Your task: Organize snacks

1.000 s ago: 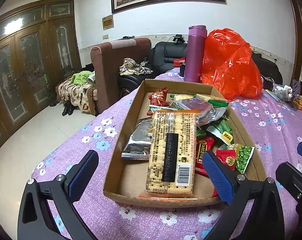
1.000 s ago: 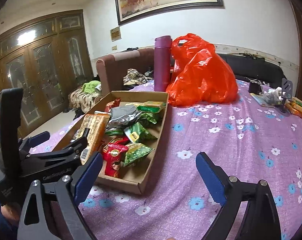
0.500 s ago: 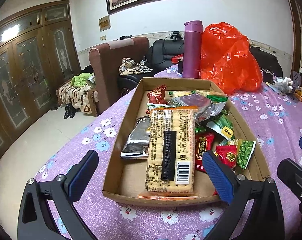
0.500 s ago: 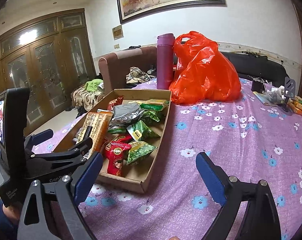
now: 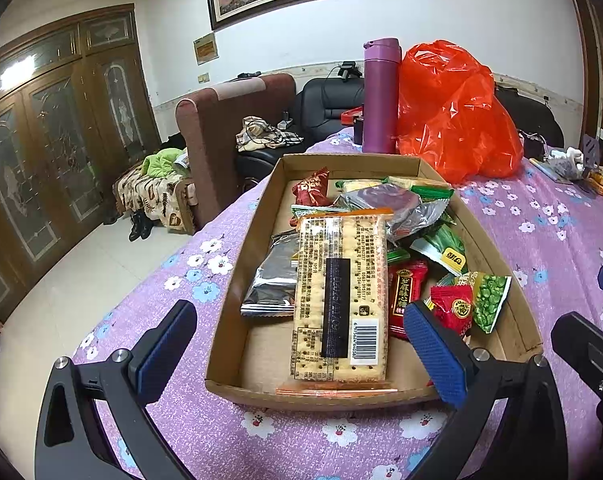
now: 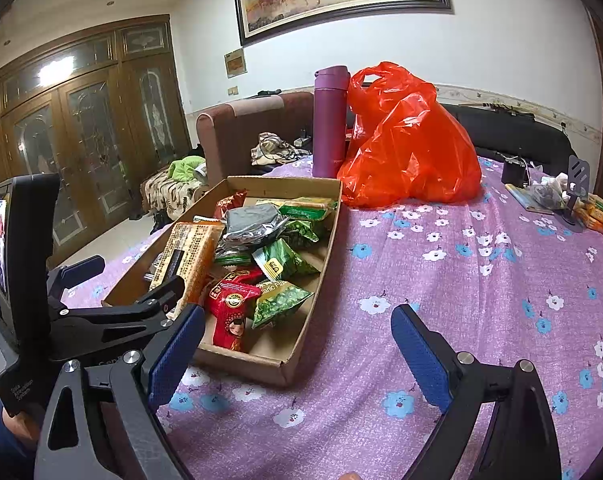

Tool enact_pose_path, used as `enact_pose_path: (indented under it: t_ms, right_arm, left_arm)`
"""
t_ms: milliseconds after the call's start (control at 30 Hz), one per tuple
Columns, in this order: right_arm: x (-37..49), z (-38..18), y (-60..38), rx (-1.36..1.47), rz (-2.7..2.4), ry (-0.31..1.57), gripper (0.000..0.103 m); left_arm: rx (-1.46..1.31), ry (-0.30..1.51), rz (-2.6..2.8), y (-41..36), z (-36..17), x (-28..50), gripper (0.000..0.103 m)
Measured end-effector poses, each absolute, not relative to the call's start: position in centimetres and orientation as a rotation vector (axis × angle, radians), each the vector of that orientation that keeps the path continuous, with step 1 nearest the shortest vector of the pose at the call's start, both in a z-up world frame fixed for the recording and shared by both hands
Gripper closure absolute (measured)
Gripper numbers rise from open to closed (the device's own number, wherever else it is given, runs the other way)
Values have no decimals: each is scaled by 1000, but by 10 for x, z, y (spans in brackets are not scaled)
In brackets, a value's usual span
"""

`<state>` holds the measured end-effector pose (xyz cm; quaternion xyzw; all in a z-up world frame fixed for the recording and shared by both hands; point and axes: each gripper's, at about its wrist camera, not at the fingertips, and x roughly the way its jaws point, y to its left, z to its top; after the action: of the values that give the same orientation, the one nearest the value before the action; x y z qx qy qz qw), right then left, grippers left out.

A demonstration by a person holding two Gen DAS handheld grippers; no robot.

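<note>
A shallow cardboard tray full of snacks sits on the purple flowered tablecloth. A long cracker pack lies on top, with silver packets, red sweets and green pea bags beside it. My left gripper is open and empty, just short of the tray's near end. My right gripper is open and empty over the cloth at the tray's right near corner. The left gripper also shows in the right wrist view.
A purple flask and a full red plastic bag stand beyond the tray. Small clutter and a phone stand lie at the far right. A sofa and the floor are off the table's left edge.
Both grippers have drifted slightly, the tray now a little closer in the right wrist view. Both stay open; nothing was picked up.
</note>
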<state>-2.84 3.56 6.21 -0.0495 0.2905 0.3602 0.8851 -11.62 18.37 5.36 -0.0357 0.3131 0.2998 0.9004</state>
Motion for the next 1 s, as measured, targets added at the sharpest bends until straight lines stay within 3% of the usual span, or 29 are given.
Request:
enact_pose_path:
  t_ms: [1000]
  right_arm:
    - [-27, 62, 34, -111, 746, 606, 6]
  left_arm:
    - [-84, 668, 593, 187, 54, -119, 0]
